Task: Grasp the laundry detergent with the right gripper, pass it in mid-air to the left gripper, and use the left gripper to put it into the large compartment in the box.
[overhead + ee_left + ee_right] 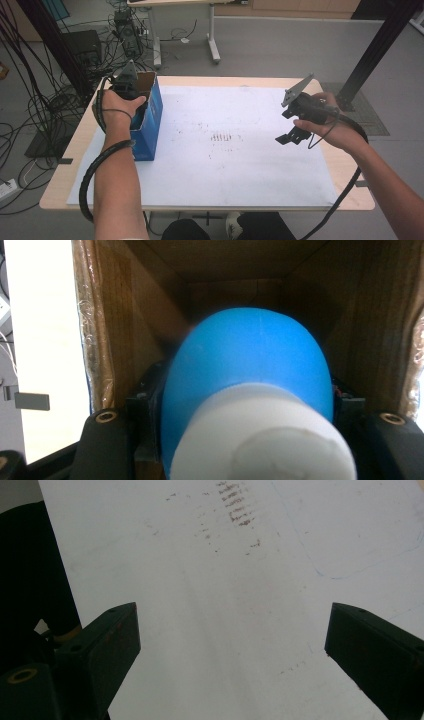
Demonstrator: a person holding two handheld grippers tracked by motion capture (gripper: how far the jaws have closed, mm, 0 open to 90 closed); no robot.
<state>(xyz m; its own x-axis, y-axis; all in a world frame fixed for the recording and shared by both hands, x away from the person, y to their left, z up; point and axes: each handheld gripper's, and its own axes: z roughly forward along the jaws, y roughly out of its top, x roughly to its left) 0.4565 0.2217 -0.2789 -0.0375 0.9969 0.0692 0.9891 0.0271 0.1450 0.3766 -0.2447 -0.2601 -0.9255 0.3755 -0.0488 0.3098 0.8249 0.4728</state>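
At the left edge of the table [60, 192], the left gripper [126, 85] reaches down into the open top of a blue box [150, 125], which stands upright on the white sheet [240, 165]. Its own view looks into the brown cardboard interior [135, 315] and shows a blue-and-white bottle [250, 390] lying between the two black jaws, which stand close against its sides; the gripper appears clamped on it. The bottle's body is smooth, rounded and blue, and a white cylindrical cap [265, 440] points toward the camera. Whether the bottle rests on the box floor or hangs above it cannot be told. Judged step: the bottle is either being lowered into or lifted out of the box; the next move calls for a straight vertical path, to keep the bottle off the cardboard walls. To the right, the right gripper [292, 135] hovers above the sheet, well apart from the box, its jaws spread wide and holding nothing; faint brown marks [235, 505] lie on the paper beyond them.
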